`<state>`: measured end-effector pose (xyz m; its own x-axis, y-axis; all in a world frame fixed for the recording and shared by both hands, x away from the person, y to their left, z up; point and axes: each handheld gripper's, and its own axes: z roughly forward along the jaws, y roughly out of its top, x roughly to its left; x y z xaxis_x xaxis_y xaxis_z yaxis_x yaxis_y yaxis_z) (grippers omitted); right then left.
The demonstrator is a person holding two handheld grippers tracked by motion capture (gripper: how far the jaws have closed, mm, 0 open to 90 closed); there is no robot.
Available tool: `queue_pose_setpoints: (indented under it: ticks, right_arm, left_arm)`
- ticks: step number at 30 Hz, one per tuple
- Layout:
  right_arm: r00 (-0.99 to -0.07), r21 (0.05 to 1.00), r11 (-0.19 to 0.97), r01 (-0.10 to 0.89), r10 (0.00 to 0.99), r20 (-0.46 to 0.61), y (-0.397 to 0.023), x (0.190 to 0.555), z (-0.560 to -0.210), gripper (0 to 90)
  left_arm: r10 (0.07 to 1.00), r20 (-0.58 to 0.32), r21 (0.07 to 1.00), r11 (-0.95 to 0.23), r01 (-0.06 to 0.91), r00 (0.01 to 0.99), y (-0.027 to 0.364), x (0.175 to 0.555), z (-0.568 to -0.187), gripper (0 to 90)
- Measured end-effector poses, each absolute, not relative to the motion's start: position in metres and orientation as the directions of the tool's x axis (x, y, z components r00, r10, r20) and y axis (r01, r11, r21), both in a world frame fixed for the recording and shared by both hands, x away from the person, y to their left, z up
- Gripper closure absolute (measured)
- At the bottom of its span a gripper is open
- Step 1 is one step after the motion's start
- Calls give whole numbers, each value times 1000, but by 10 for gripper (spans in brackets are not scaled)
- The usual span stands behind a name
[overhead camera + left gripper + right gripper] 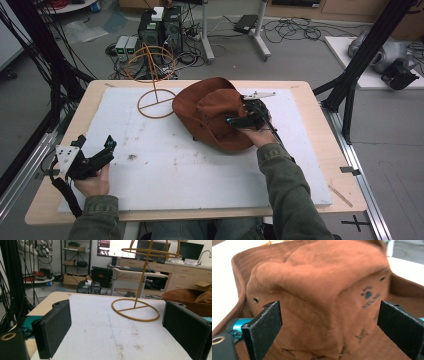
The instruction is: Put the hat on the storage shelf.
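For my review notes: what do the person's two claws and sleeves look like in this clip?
Both claws are black. The left claw carries a grey three-cornered plate with small dark holes, and a thick black cable trails from it. The right claw has a similar pale plate and teal metal parts near its jaws. Each has two flat, rectangular black jaws with a textured face. The sleeves are olive green.

One brown hat, one wire hat stand, one white mat, two grippers
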<state>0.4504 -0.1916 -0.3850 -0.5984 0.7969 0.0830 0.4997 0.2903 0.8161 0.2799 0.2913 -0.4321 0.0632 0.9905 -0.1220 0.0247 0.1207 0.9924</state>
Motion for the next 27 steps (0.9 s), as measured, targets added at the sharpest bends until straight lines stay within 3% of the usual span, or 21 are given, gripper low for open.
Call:
queue_pose_setpoints:
  ticks: [2,3,4,9,12,17,27]
  right_arm:
    - [-615,797,332,505,786,62,-185,453,-393,101]
    - [-620,794,342,503,782,55,-184,454,-395,177]
    - [-620,794,342,503,782,55,-184,454,-395,177]
    - [-691,791,388,473,721,59,-184,455,-392,598]
    - [-686,774,402,489,725,56,-185,457,-394,862]
    - [-664,776,447,444,746,-50,-175,451,-396,891]
    - [-648,803,410,432,760,-39,-181,447,-394,893]
  left_arm:
    - [990,-126,992,124,34,69,292,280,-432,105]
    - [989,-129,991,126,35,70,293,280,-432,106]
    - [988,-134,991,131,34,72,293,280,-432,106]
    - [988,-134,991,131,42,79,293,281,-432,115]
    - [988,-134,990,130,44,81,292,281,-432,116]
    - [987,-133,991,129,46,88,292,281,-432,119]
    - [985,-149,988,146,44,86,295,280,-433,121]
